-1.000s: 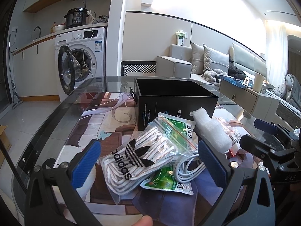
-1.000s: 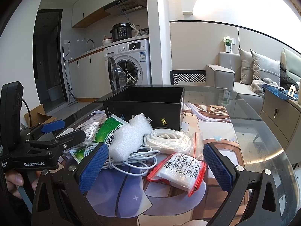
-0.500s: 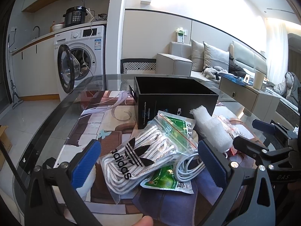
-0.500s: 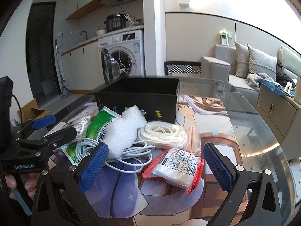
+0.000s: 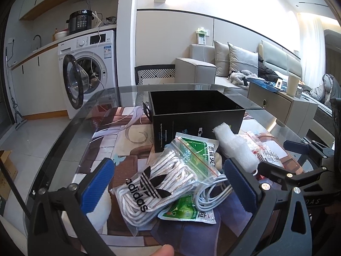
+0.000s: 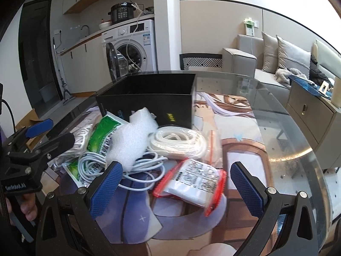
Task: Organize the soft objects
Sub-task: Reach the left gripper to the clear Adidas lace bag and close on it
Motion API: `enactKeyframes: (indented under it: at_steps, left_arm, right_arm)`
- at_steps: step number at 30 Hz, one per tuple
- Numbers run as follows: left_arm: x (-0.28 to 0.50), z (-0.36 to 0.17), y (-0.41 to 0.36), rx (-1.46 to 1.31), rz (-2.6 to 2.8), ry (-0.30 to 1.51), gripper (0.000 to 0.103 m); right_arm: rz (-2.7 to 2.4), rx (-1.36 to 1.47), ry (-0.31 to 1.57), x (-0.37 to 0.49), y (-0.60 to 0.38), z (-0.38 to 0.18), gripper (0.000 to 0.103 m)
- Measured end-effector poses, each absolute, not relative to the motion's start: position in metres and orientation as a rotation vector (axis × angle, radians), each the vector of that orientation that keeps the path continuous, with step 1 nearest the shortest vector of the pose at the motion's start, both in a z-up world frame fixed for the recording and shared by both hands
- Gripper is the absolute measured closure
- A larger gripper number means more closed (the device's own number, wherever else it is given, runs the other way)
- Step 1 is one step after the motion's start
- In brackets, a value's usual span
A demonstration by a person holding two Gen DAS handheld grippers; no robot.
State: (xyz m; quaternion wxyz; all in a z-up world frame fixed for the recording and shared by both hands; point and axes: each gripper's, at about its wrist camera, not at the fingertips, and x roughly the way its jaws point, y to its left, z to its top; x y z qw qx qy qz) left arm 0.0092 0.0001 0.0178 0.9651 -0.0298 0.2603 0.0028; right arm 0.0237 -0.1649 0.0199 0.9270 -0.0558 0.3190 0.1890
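Observation:
A pile of soft items lies on the glass table in front of an open black box [image 5: 196,113] [image 6: 149,98]. In the left wrist view my left gripper [image 5: 170,185] is open around a clear bag of white laces [image 5: 157,183], which rests on green packets [image 5: 191,211] beside a white cable coil [image 5: 213,189] and a foam roll [image 5: 234,149]. My right gripper [image 6: 177,187] is open above a red-edged zip bag [image 6: 196,181], with the cable coil [image 6: 136,166], foam [image 6: 132,138] and a bag of white cord [image 6: 179,143] beyond it. Each gripper also shows in the other's view, the right gripper [image 5: 287,155] and the left gripper [image 6: 51,132].
The round glass table [image 6: 277,140] covers a printed mat. A chair back [image 5: 155,74] stands behind the box, a washing machine [image 5: 89,68] with its door open at the left, a sofa [image 5: 234,64] and low cabinet [image 5: 277,104] at the right. A cardboard box [image 5: 6,170] sits on the floor.
My right gripper has come lower and closer over the red-edged bag and cable. The left gripper has barely shifted. Both stay open; nothing has been taken hold of.

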Motion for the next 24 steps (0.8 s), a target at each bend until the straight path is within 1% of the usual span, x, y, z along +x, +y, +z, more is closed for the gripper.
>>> enactKeyframes:
  at_steps: [8, 24]
  left_arm:
    - [0.016, 0.014, 0.006, -0.081, -0.005, 0.573, 0.000]
    - [0.023, 0.009, 0.014, -0.076, -0.032, 0.599, 0.000]
  right_arm:
    - [0.399, -0.083, 0.662, 0.025, -0.177, 0.023, 0.000]
    - [0.380, -0.046, 0.777, 0.045, -0.186, 0.003, 0.000]
